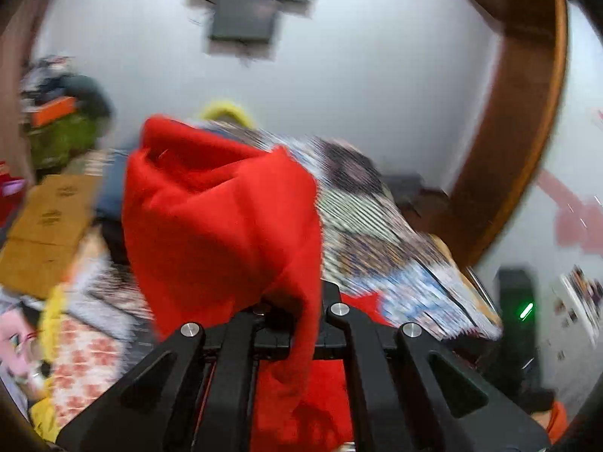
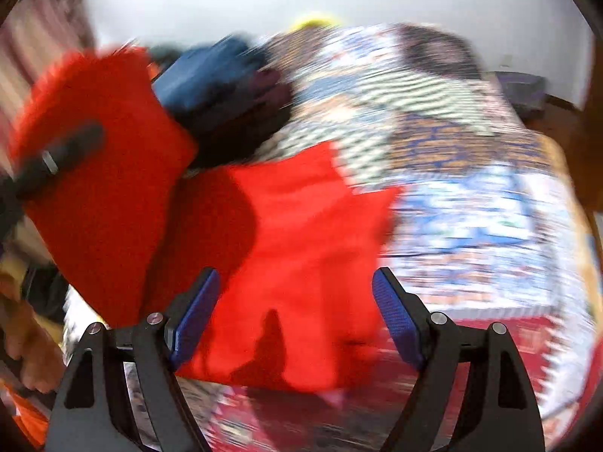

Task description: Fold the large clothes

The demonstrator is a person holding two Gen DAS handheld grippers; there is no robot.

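Observation:
A large red garment [image 1: 226, 218] is bunched up and lifted in front of the left wrist camera. My left gripper [image 1: 301, 316] is shut on a fold of it, and the cloth drapes over the fingertips and hides them. In the right wrist view the same gripper [image 2: 56, 158] shows at the left edge, holding one part of the red garment [image 2: 294, 233] raised while the rest lies spread on the bed. My right gripper [image 2: 297, 301] hovers over that flat part with its blue pads [image 2: 199, 312] wide apart, open, gripping nothing. Both views are motion-blurred.
A patterned bedspread [image 2: 471, 196] covers the bed. A heap of blue and dark clothes [image 2: 211, 75] lies behind the red garment. Cardboard boxes [image 1: 49, 218] stand at the left, a wooden frame [image 1: 520, 113] at the right. A person's hand [image 2: 34, 361] is at the lower left.

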